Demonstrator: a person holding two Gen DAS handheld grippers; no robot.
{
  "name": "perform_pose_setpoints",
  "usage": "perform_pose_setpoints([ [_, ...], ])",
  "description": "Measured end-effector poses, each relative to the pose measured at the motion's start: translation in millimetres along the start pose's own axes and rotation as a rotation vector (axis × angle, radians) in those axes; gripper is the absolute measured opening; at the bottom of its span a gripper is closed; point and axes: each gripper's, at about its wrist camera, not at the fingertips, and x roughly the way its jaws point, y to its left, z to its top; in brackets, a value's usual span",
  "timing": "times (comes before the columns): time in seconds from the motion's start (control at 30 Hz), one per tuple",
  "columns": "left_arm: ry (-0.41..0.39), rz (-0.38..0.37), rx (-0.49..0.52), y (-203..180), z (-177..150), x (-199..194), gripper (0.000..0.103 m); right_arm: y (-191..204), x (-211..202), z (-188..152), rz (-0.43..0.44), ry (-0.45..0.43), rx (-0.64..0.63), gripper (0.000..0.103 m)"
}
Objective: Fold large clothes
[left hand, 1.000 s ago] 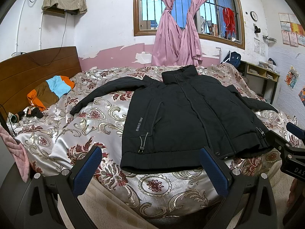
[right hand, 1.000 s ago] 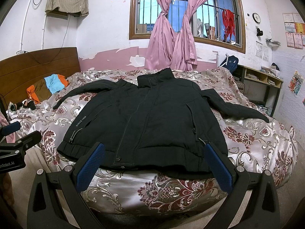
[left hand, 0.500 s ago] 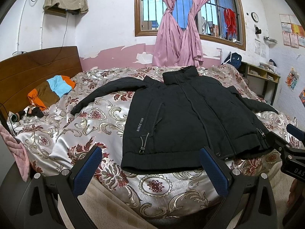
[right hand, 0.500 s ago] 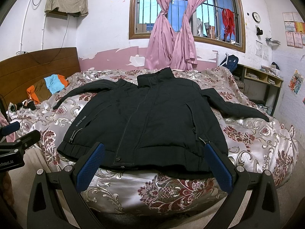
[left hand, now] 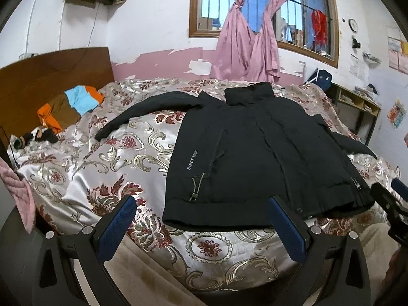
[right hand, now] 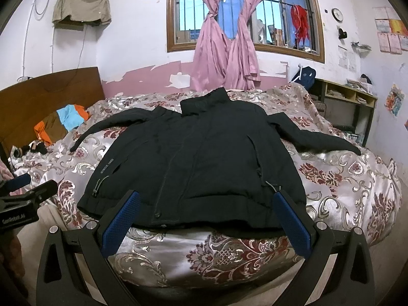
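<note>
1. Left wrist view: black jacket spread flat, front up, on bed, sleeves out.
2. Left gripper and right gripper short of hem, jaws wide apart, empty.
3. Likely step: approach before first fold.
4. Next: probably pinching a sleeve, bringing it across chest.

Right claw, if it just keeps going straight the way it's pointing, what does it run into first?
Most likely the hem of the black jacket lying flat on the bed; the open right claw points at its lower edge. Depth is hard to judge here.
</note>
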Motion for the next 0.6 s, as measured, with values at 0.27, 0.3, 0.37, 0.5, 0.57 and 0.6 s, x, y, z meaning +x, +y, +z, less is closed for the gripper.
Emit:
perform_pose_setpoints([
  [0.27, 0.036, -0.024, -0.017, -3.6, 15.5, 23.9, 0.103, -22.8, 12.4, 10.5, 0.004, 0.031, 0.103, 0.102],
  [0.3, 0.036, -0.031, -0.021, -4.8, 19.1, 27.6, 0.103, -30.3, 16.1, 13.2, 0.003, 0.036, 0.131, 0.102],
  [0.37, 0.046, -0.04, -0.024, -8.3, 26.7, 37.1, 0.103, -44.9, 24.0, 18.9, -0.024, 0.051, 0.17, 0.102],
  [0.5, 0.059, -0.041, -0.01, -19.9, 41.4, 56.9, 0.103, -77.7, 42.0, 29.6, -0.113, 0.061, 0.215, 0.102],
  [0.57, 0.064, -0.041, -0.004, -26.2, 49.5, 64.2, 0.103, -98.0, 52.4, 36.0, -0.161, 0.075, 0.257, 0.102],
  [0.6, 0.066, -0.041, 0.0, -28.6, 54.0, 67.0, 0.103, -107.7, 56.8, 38.8, -0.177, 0.082, 0.279, 0.102],
])
